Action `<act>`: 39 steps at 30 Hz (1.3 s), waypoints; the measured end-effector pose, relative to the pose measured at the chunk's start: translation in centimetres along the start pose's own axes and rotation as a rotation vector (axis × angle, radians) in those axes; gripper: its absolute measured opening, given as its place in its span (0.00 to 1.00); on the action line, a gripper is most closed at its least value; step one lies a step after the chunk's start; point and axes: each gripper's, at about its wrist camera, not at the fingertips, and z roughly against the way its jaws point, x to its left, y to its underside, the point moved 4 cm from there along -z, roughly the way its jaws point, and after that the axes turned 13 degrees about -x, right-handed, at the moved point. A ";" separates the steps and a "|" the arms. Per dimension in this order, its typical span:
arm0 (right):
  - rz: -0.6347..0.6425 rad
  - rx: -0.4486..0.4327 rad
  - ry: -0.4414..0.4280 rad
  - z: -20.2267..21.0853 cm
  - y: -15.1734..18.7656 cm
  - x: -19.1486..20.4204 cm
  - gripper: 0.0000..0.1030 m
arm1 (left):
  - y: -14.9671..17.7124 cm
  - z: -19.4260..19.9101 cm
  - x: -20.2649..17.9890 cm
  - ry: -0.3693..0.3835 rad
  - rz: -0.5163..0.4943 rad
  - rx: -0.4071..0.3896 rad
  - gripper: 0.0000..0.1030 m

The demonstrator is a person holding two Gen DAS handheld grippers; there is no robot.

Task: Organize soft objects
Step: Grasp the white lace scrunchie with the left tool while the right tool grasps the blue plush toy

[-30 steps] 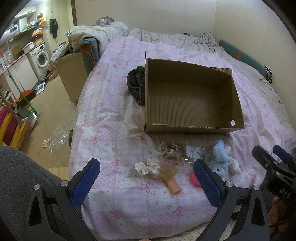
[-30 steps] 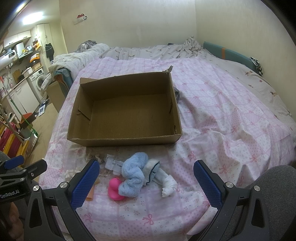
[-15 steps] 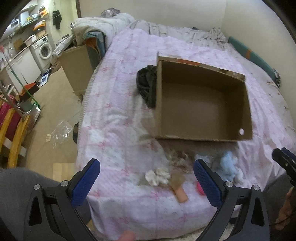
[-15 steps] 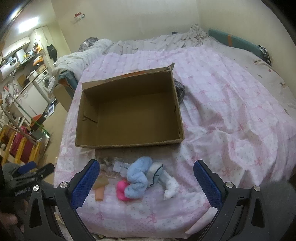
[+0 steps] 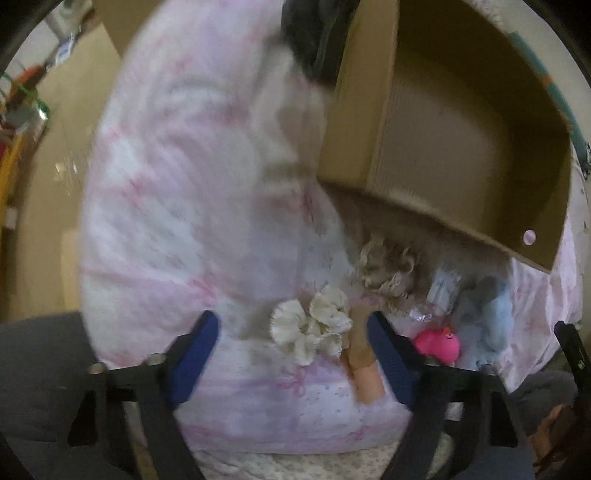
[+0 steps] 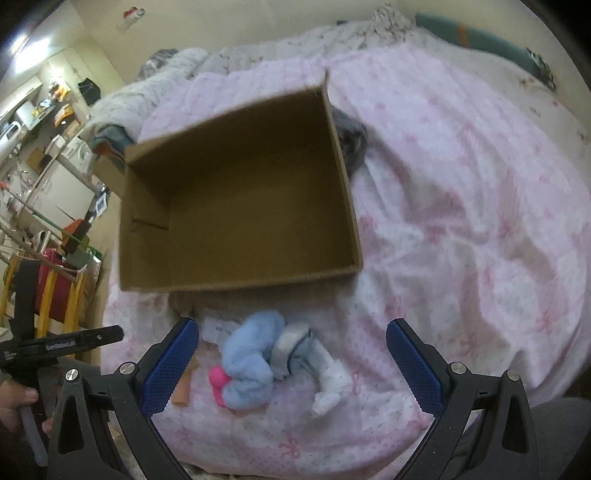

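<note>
An empty cardboard box [image 6: 240, 192] lies open on the pink bed; it also shows in the left wrist view [image 5: 461, 122]. In front of it lie small soft things. A cream frilly scrunchie [image 5: 314, 326] sits between the fingers of my open left gripper [image 5: 291, 332]. Beside it are a beige lace scrunchie [image 5: 386, 266], a peach tube [image 5: 364, 373], a pink toy [image 5: 437, 341] and a blue fluffy cloth [image 5: 487, 317]. My right gripper [image 6: 288, 336] is open above the blue cloth [image 6: 251, 354] and a white sock [image 6: 328, 380].
A dark garment [image 5: 314, 33] lies behind the box. A clear plastic packet [image 5: 443, 288] lies among the soft things. The bed edge drops to a tan floor [image 5: 48, 184] on the left. A drying rack [image 6: 48, 273] stands on the left.
Both grippers have moved down and forward toward the soft things. The left one now straddles the cream scrunchie. The views are blurred from motion.
</note>
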 end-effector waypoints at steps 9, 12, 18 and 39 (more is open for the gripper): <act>-0.023 0.005 -0.008 -0.8 0.0 -0.2 1.00 | 1.3 -2.4 -1.9 0.034 -0.047 0.055 0.41; -0.032 0.011 -0.010 -1.1 -0.1 -0.3 1.00 | 1.4 -2.3 -1.8 0.079 -0.009 0.060 0.24; -0.030 0.016 -0.013 -1.2 -0.1 -0.2 1.00 | 0.2 0.4 -1.4 0.123 -0.003 0.003 0.17; -0.144 0.239 -0.221 -3.5 2.5 1.3 0.80 | 0.1 6.2 -2.2 0.077 -0.167 -0.212 0.17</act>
